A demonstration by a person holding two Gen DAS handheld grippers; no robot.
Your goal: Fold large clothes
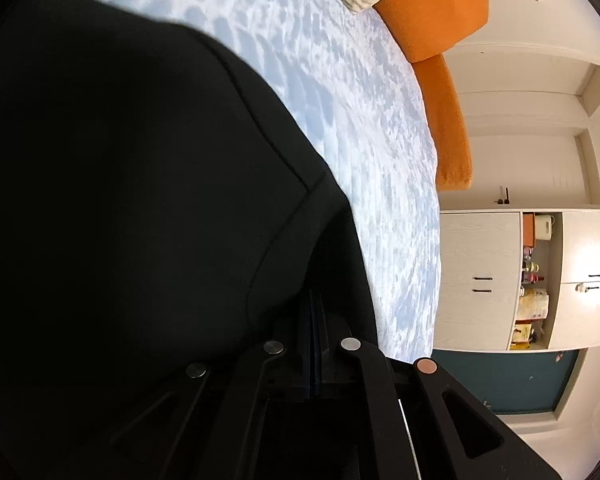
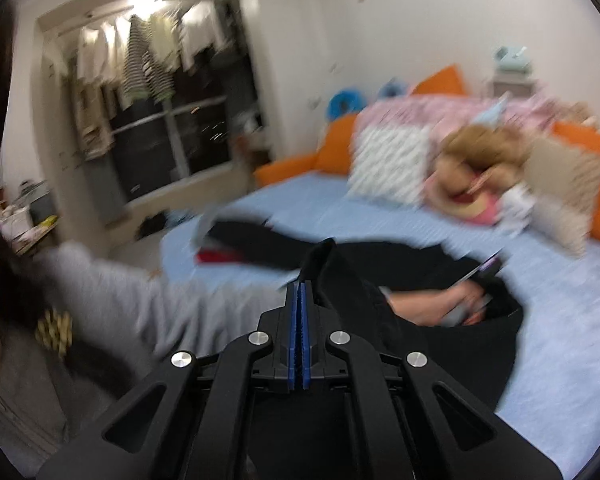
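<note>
While the black garment (image 2: 440, 344) lies spread on the blue bed (image 2: 560, 320), a raised edge of it is pinched in the clenched right claw (image 2: 299, 280). The left claw (image 1: 315, 308) is likewise clenched, apparently on a fold of the same cloth, which fills its view. The fold-over step seems in hand; next, both edges should be carried across together and laid flat.

The right gripper (image 2: 299, 280) is black, its two fingers (image 2: 292, 320) lined with blue pads, and four round silver screws sit across its angled arms. The left gripper (image 1: 315, 320) is black too, with the same screw heads. The person's sleeve (image 2: 116, 300) looks grey, though blurred.
</note>
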